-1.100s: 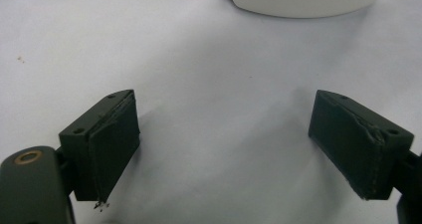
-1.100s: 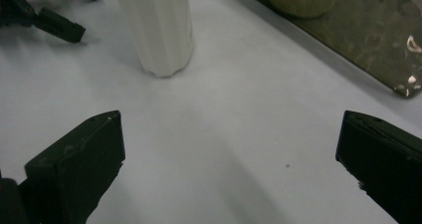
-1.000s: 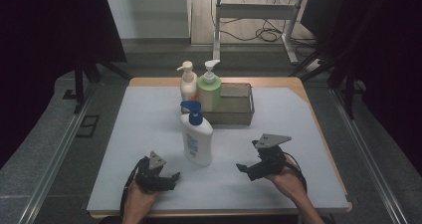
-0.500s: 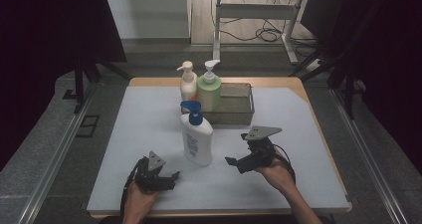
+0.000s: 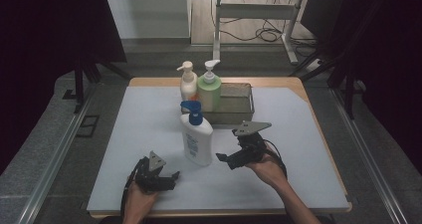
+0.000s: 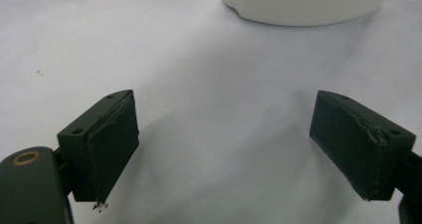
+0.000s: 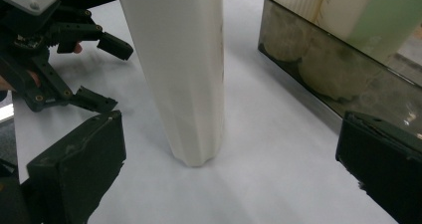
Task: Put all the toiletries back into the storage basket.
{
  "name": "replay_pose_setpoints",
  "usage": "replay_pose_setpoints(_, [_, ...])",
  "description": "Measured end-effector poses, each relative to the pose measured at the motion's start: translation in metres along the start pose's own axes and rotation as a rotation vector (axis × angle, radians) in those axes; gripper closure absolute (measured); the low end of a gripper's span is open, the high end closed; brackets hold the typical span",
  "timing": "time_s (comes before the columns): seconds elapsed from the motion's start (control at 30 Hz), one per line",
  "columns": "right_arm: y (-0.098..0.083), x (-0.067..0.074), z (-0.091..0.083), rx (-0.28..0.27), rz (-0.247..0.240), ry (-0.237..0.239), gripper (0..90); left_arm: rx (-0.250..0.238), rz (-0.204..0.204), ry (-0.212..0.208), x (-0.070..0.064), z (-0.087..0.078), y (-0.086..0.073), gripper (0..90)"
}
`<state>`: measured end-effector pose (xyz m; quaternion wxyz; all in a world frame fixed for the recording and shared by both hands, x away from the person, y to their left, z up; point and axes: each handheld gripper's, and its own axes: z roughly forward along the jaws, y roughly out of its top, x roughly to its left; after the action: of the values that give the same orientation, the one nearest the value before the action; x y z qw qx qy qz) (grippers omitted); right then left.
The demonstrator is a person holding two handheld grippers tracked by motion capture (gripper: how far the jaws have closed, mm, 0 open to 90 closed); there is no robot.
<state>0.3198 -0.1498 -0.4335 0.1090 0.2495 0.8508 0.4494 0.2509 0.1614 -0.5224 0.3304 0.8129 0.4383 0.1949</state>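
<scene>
High view: white lotion bottle [image 5: 197,140] with blue cap stood upright mid-table, label print too small to be read. Right gripper [image 5: 225,159] held spread just beside it; left gripper [image 5: 171,176] spread, empty, near front edge.

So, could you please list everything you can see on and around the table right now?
white bottle: one, white with blue cap, upright at table centre.
pump bottles: two, cream and pale green, standing in the tray's left end.
tray: one, dark translucent, behind the white bottle.
table: one, white sheet over wood.
left gripper: black, open, near front edge.
right gripper: black, open, facing the white bottle.
</scene>
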Motion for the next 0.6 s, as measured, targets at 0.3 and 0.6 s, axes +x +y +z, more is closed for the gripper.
replay_pose_setpoints(0.3, [0.013,0.007,0.010,0.000,-0.015,0.003,0.2,0.012,0.005,-0.005,0.000,0.002,0.000,12.0])
replay_pose_setpoints(0.6, [0.026,0.012,0.022,-0.009,-0.002,0.021,0.2,0.019,-0.013,-0.025,0.002,0.002,0.000,12.5])
